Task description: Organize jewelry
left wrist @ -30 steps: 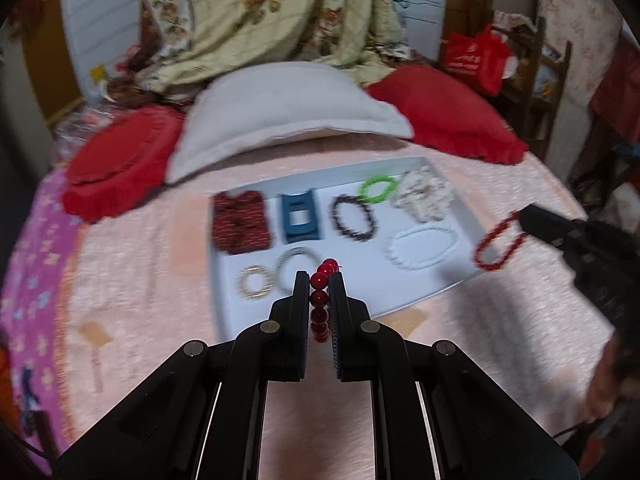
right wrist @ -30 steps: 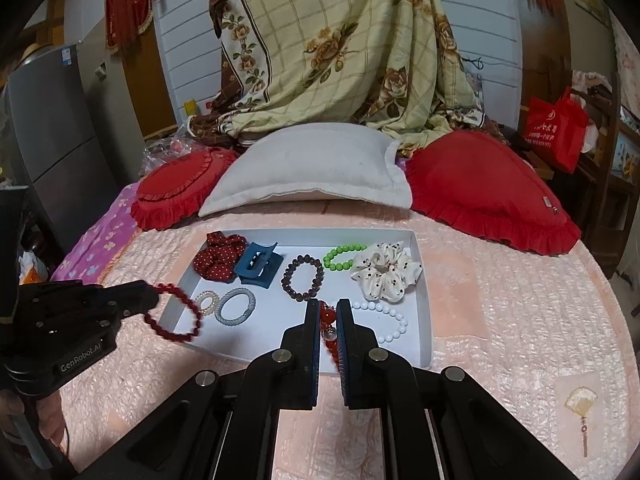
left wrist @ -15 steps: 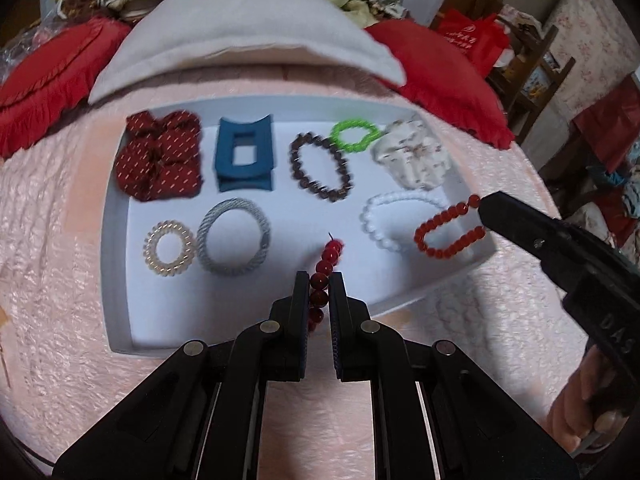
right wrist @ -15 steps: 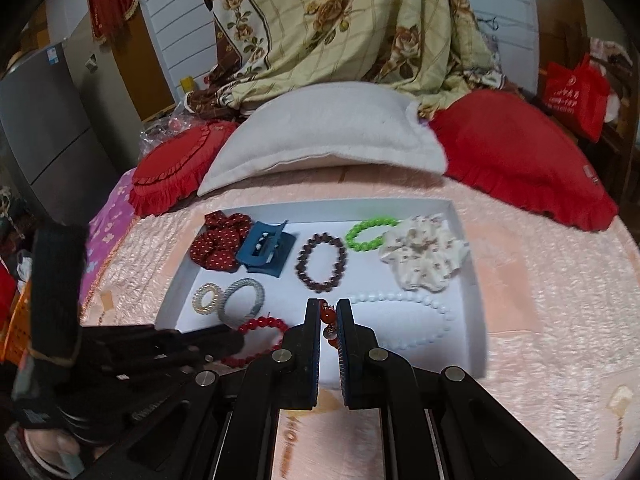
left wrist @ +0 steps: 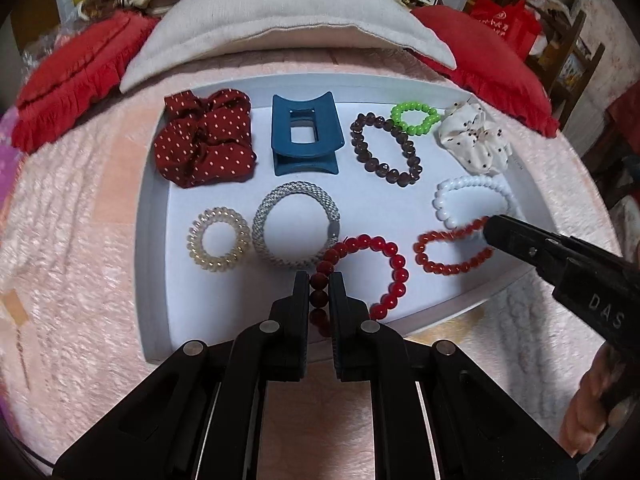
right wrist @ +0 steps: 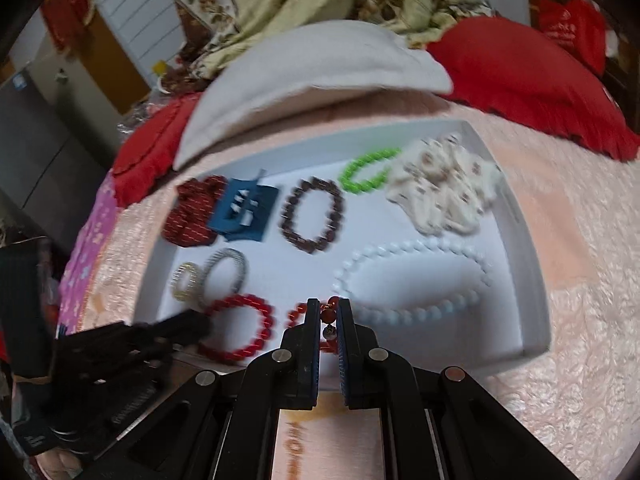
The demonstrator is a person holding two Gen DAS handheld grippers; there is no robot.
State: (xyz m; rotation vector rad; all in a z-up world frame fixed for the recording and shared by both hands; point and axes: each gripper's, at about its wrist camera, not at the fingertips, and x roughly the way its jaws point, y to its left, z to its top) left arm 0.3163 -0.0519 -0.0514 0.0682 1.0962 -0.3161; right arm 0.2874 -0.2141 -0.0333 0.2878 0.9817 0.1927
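A white tray (left wrist: 156,248) lies on the pink bedspread, holding bracelets and hair ties. My left gripper (left wrist: 319,280) is shut on a dark red bead bracelet (left wrist: 394,266) that rests on the tray floor near the front edge. My right gripper (right wrist: 328,310) is shut on an orange-red bead bracelet (left wrist: 452,250), low over the tray's front right part; the right gripper also shows in the left wrist view (left wrist: 494,230). In the blurred right wrist view the dark red bracelet (right wrist: 240,328) lies left of my right gripper, with the left gripper (right wrist: 200,326) on it.
The tray also holds a red dotted scrunchie (left wrist: 204,140), blue claw clip (left wrist: 306,140), brown bracelet (left wrist: 386,150), green bracelet (left wrist: 416,118), cream scrunchie (left wrist: 476,140), white bracelet (left wrist: 472,200), silver ring (left wrist: 296,224) and spiral tie (left wrist: 218,234). Pillows (left wrist: 280,20) lie behind.
Both grippers have come down and forward over the tray. The dark red bracelet now lies open on the tray floor. The orange-red bracelet has moved left, in front of the white one.
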